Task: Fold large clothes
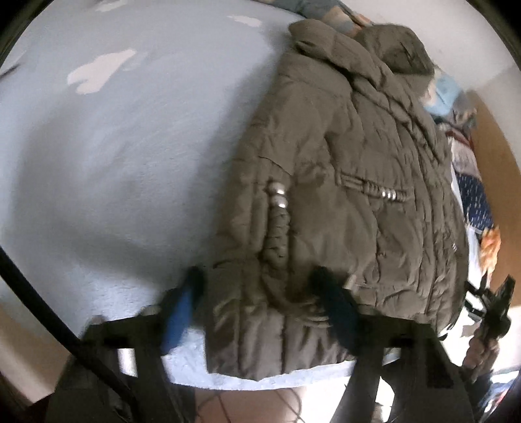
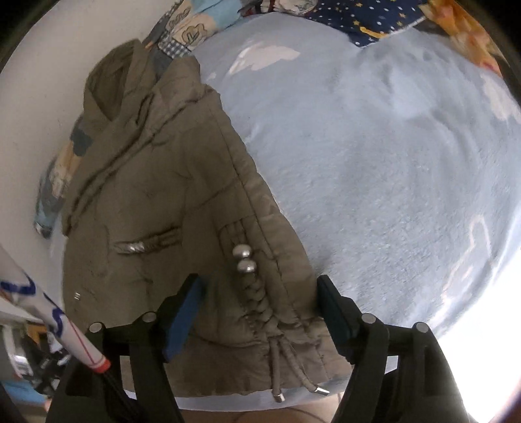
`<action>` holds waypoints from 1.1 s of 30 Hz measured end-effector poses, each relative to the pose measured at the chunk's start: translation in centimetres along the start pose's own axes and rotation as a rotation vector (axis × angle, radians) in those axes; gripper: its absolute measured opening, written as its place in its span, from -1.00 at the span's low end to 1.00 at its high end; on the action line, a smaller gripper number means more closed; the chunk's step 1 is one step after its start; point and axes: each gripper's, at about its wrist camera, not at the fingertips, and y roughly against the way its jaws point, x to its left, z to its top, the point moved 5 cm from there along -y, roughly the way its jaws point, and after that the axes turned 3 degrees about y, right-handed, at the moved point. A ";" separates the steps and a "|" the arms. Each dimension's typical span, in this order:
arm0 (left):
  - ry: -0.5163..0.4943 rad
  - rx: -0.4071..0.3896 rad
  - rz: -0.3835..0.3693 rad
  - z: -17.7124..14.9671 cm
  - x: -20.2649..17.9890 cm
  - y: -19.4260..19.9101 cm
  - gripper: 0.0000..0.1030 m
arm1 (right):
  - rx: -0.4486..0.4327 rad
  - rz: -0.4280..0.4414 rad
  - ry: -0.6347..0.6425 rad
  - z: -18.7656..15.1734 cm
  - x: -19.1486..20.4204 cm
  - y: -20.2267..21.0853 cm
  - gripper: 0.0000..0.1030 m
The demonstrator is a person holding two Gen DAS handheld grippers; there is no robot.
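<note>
1. Both tools stand over the near hem of the jacket [image 1: 329,182]: the left tool [image 1: 257,306] has its jaws apart with the hem corner between them, pads not pressing, and the right tool [image 2: 257,312] is spread wide astride the drawcord [image 2: 276,367] at the hem, gripping nothing.

2. That jacket, an olive padded one with a hood, lies flat on the bed [image 2: 390,179], hood at the far end against the wall, hem at the near edge, hard along one side of the pale blue blanket.

3. Judged from this, the step in hand is taking hold of the hem for a fold toward the hood. To do it well, pinch through the full thickness of the padding (not just the outer shell), keep the two grips level with each other, and leave the loose cord ends and metal beads [image 2: 244,260] outside the pads so they do not slip the grip.

4. Lift only enough to clear the blanket, then carry the hem over evenly; puffy cloth will likely spring back, so press the crease down.

5. Hard to make out: the left wrist view is motion-blurred, so pad contact there is uncertain. Sleeves are not clearly visible, probably tucked under. Patterned bedding [image 2: 374,22] at the far end is cut off by the frame.
</note>
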 end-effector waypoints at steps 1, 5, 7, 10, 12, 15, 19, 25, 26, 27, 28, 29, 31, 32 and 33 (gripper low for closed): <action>-0.021 -0.008 0.015 -0.1 -0.5 -0.1 0.01 | 0.004 -0.003 -0.001 -0.1 0.0 -0.2 0.46; -0.088 -0.049 0.054 -0.2 -1.8 0.3 -0.37 | 0.035 -0.011 0.007 -0.6 -0.3 -0.9 -0.41; -0.098 -0.065 0.076 -0.6 -1.8 0.7 -0.41 | 0.028 -0.005 -0.001 -0.7 -0.6 -0.4 -0.48; -0.097 -0.073 0.095 -1.6 -1.5 1.2 -0.44 | 0.021 -0.004 -0.006 -1.2 -1.0 0.6 -0.54; -0.095 -0.071 0.104 -2.1 -1.3 1.3 -0.44 | 0.020 -0.013 -0.002 -1.4 -0.9 0.9 -0.55; -0.094 -0.074 0.114 -2.4 -0.9 1.5 -0.44 | 0.030 -0.036 0.010 -1.8 -0.8 1.1 -0.55; -0.102 -0.133 0.155 -1.4 -1.5 2.6 -0.36 | 0.024 -0.083 0.032 -1.1 -0.4 1.0 -0.41; -0.245 -0.336 0.204 0.5 -6.3 6.1 0.14 | -0.205 -0.198 0.154 0.5 2.1 5.4 0.29; -0.283 -0.349 0.208 0.8 -7.7 6.1 0.15 | -0.229 -0.190 0.189 0.6 3.1 5.6 0.31; -0.318 -0.347 0.213 1.2 -8.9 5.9 0.15 | -0.233 -0.170 0.229 0.6 4.4 5.5 0.31; -0.343 -0.346 0.210 1.6 -10.2 5.7 0.16 | -0.225 -0.149 0.268 0.4 5.7 5.0 0.31; -0.361 -0.343 0.202 1.9 -11.6 5.2 0.22 | -0.206 -0.128 0.310 0.0 7.0 4.2 0.31; -0.393 -0.314 0.186 2.5 -13.6 4.1 0.38 | -0.143 -0.067 0.368 -0.9 9.6 2.0 0.31; -0.407 -0.300 0.184 2.7 -14.5 3.2 0.38 | -0.111 -0.044 0.376 -1.3 10.4 0.8 0.31; -0.422 -0.283 0.192 2.9 -15.2 2.3 0.38 | -0.058 -0.023 0.388 -1.9 11.2 -0.8 0.31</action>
